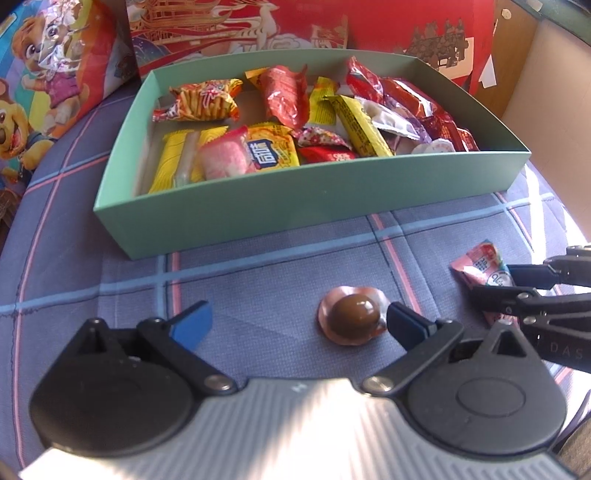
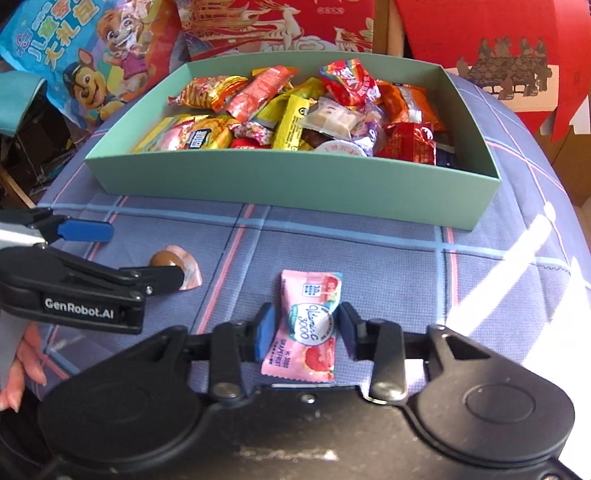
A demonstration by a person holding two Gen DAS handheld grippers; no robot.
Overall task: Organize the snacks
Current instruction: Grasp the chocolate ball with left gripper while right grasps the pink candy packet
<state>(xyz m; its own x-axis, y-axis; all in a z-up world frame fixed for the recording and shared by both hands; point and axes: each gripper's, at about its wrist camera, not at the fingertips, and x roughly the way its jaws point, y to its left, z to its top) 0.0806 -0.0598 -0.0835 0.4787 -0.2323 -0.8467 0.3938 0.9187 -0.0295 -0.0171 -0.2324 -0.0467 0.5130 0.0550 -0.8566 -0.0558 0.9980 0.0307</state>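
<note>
A mint-green box (image 1: 295, 206) (image 2: 280, 181) full of several wrapped snacks stands on the plaid cloth. In front of it lies a brown dome-shaped candy (image 1: 352, 319) (image 2: 164, 258) on a pink wrapper. My left gripper (image 1: 301, 323) (image 2: 147, 254) is open around it, and the candy sits close to the right-hand finger. To the right lies a pink grapefruit candy packet (image 2: 310, 291) (image 1: 476, 264). My right gripper (image 2: 306, 330) (image 1: 495, 286) is shut on it, its blue pads pinching the packet's middle while the packet lies on the cloth.
Red gift boxes (image 1: 332, 26) (image 2: 498, 44) stand behind the green box, and a cartoon-dog bag (image 1: 48, 81) (image 2: 85, 62) leans at the back left. A person's hand (image 2: 20, 369) holds the left gripper. Bright sunlight falls on the cloth (image 2: 517, 277) at the right.
</note>
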